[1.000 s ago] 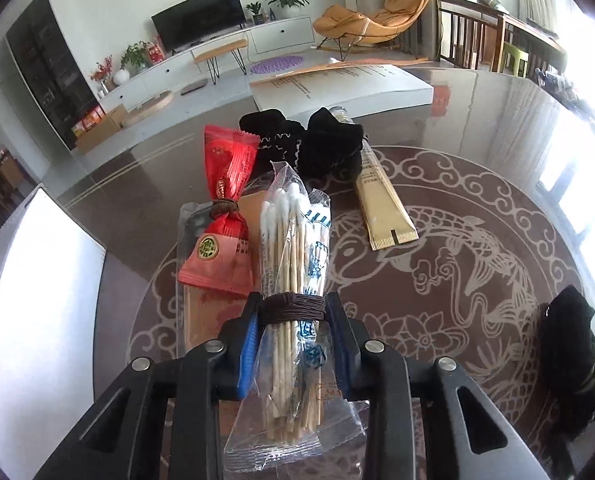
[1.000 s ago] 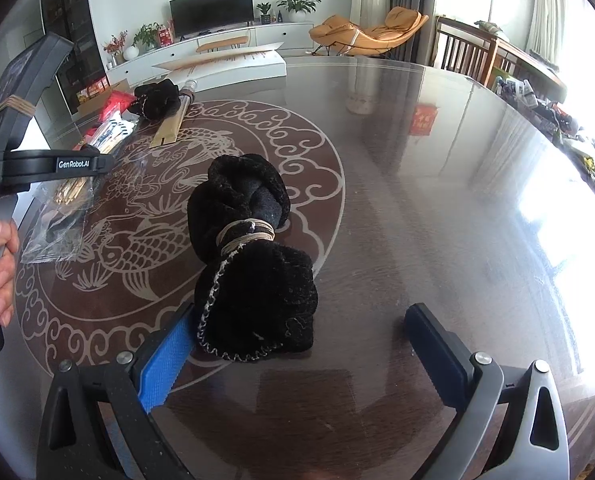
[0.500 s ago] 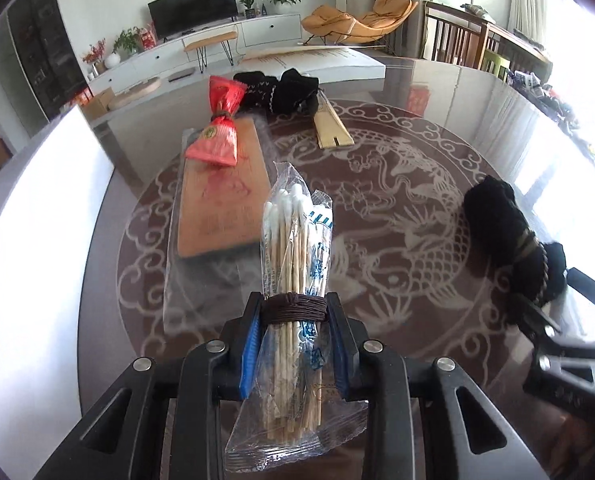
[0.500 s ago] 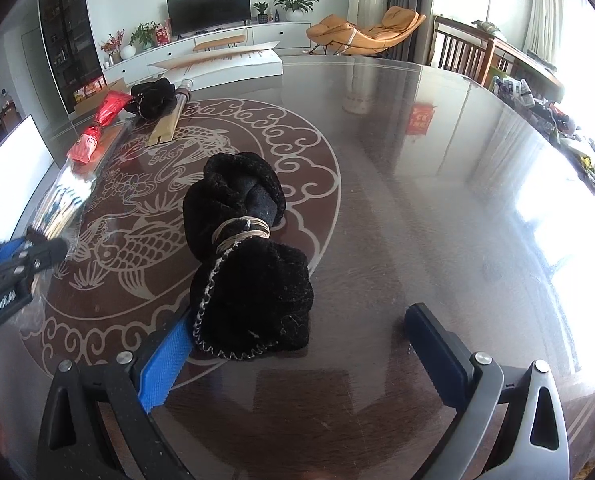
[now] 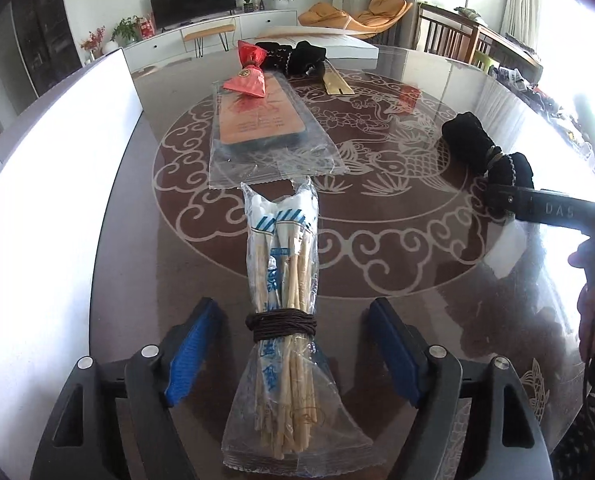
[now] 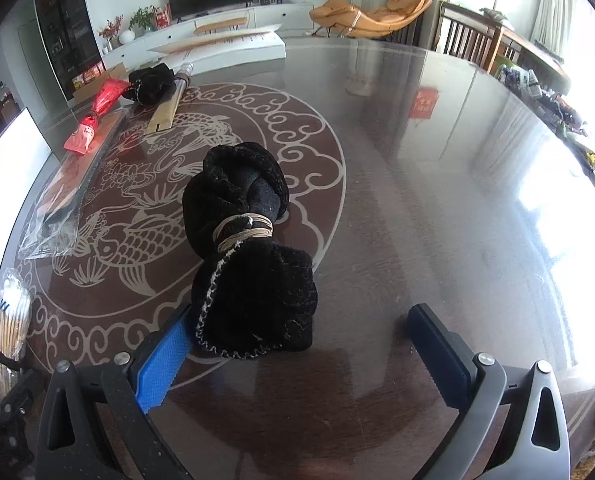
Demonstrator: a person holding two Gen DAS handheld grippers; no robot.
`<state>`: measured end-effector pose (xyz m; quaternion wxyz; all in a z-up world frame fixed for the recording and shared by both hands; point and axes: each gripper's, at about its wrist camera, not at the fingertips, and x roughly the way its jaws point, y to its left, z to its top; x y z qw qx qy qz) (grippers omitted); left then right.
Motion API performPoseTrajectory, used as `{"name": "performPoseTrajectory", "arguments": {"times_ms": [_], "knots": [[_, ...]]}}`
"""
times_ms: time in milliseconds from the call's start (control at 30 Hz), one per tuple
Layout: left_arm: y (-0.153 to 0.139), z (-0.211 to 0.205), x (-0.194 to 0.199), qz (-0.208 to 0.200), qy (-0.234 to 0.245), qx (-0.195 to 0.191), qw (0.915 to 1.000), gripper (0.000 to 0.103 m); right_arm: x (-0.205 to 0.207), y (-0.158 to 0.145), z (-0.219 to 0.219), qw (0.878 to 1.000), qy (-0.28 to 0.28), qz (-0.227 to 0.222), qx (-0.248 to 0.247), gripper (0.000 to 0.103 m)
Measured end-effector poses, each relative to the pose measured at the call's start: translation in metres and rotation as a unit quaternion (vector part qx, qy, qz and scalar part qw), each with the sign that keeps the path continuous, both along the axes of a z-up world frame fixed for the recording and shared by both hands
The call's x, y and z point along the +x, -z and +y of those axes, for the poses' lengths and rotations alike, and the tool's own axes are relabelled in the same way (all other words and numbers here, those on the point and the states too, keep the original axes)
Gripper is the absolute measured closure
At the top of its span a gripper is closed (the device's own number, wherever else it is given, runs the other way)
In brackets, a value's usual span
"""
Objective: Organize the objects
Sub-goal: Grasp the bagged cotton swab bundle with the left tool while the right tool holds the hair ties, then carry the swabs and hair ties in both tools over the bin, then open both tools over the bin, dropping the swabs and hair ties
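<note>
left wrist view: my left gripper (image 5: 293,354) jaws have just been opening, released from the cotton swab bundle (image 5: 283,322), now placed; right gripper (image 6: 303,356) stands open around black cloth bundle (image 6: 247,254).

The left gripper (image 5: 289,344) has just been opening — its jaws stand apart, pads touching nothing — while the right gripper (image 6: 297,356) is spread wide, both angled steeply down.

Glass table (image 5: 377,280): swab pack (image 5: 283,280), black bundle (image 6: 249,260).
</note>
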<state>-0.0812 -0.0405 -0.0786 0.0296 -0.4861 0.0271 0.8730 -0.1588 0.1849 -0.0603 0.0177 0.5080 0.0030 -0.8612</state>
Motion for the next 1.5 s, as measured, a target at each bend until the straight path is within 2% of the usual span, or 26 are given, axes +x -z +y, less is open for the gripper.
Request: {"name": "performPoseTrajectory", "arguments": {"times_ms": [100, 167, 200, 233, 267, 333, 433, 533, 667, 800, 933, 1033, 1133, 1267, 1300, 1333, 1367, 1400, 1433, 1500], "knots": [[-0.001, 0.000, 0.002, 0.004, 0.005, -0.005, 1.0000, 0.024, -0.021, -0.008, -0.005, 0.998, -0.006, -0.029, -0.058, 0.000], [-0.001, -0.002, 0.002, 0.006, 0.008, 0.000, 1.0000, 0.026, -0.035, -0.010, -0.016, 0.998, -0.015, -0.039, -0.045, 0.002], [-0.001, -0.004, 0.004, 0.012, 0.005, 0.004, 0.9999, 0.037, -0.040, -0.008, -0.023, 0.999, -0.022, -0.041, -0.026, 0.009], [-0.003, -0.006, 0.006, 0.021, 0.004, 0.002, 0.9998, 0.049, -0.042, -0.007, -0.030, 0.999, -0.027, -0.040, 0.004, 0.027], [-0.005, -0.007, 0.007, 0.026, 0.006, 0.003, 0.9996, 0.074, -0.040, -0.009, -0.034, 0.999, -0.034, -0.028, 0.024, 0.042], [-0.006, -0.011, 0.009, 0.026, 0.007, 0.015, 0.9995, 0.075, -0.031, -0.012, -0.034, 0.999, -0.039, -0.027, 0.015, 0.065], [-0.011, -0.019, 0.020, 0.026, 0.005, 0.065, 0.9975, 0.075, -0.001, -0.020, -0.034, 0.998, -0.056, -0.020, 0.009, 0.068], [-0.027, -0.017, 0.037, 0.041, 0.012, 0.104, 0.9937, 0.075, 0.033, -0.031, -0.032, 0.997, -0.077, -0.014, -0.023, 0.068], [-0.065, -0.023, 0.058, 0.068, 0.018, 0.151, 0.9860, 0.075, 0.064, -0.047, -0.039, 0.992, -0.094, -0.020, -0.077, 0.068], [-0.116, -0.058, 0.078, 0.111, 0.000, 0.177, 0.9779, 0.075, 0.080, -0.087, -0.079, 0.983, -0.133, -0.002, -0.126, 0.068], [-0.155, -0.121, 0.098, 0.157, -0.061, 0.135, 0.9764, 0.075, 0.094, -0.140, -0.151, 0.963, -0.208, 0.030, -0.167, 0.068], [-0.162, -0.179, 0.109, 0.161, -0.132, 0.091, 0.9739, 0.075, 0.104, -0.164, -0.217, 0.943, -0.272, 0.040, -0.189, 0.068], [-0.150, -0.231, 0.120, 0.140, -0.199, 0.053, 0.9685, 0.075, 0.118, -0.168, -0.277, 0.923, -0.329, 0.029, -0.194, 0.068], [-0.118, -0.273, 0.131, 0.080, -0.259, 0.031, 0.9620, 0.073, 0.135, -0.144, -0.334, 0.906, -0.379, -0.014, -0.190, 0.065], [-0.110, -0.279, 0.132, 0.065, -0.273, 0.030, 0.9594, 0.070, 0.140, -0.134, -0.343, 0.902, -0.386, -0.034, -0.188, 0.065], [-0.105, -0.284, 0.134, 0.054, -0.284, 0.031, 0.9567, 0.066, 0.142, -0.124, -0.352, 0.898, -0.394, -0.057, -0.188, 0.058], [-0.101, -0.287, 0.134, 0.049, -0.293, 0.036, 0.9542, 0.050, 0.146, -0.117, -0.356, 0.894, -0.400, -0.074, -0.189, 0.043], [-0.100, -0.288, 0.136, 0.052, -0.299, 0.041, 0.9519, 0.030, 0.149, -0.114, -0.356, 0.892, -0.403, -0.077, -0.190, 0.035], [-0.102, -0.287, 0.138, 0.062, -0.304, 0.045, 0.9496, 0.025, 0.154, -0.115, -0.353, 0.892, -0.404, -0.068, -0.191, 0.023], [-0.108, -0.278, 0.138, 0.085, -0.299, 0.050, 0.9491, 0.022, 0.159, -0.123, -0.339, 0.896, -0.403, -0.029, -0.187, 0.020]]}}
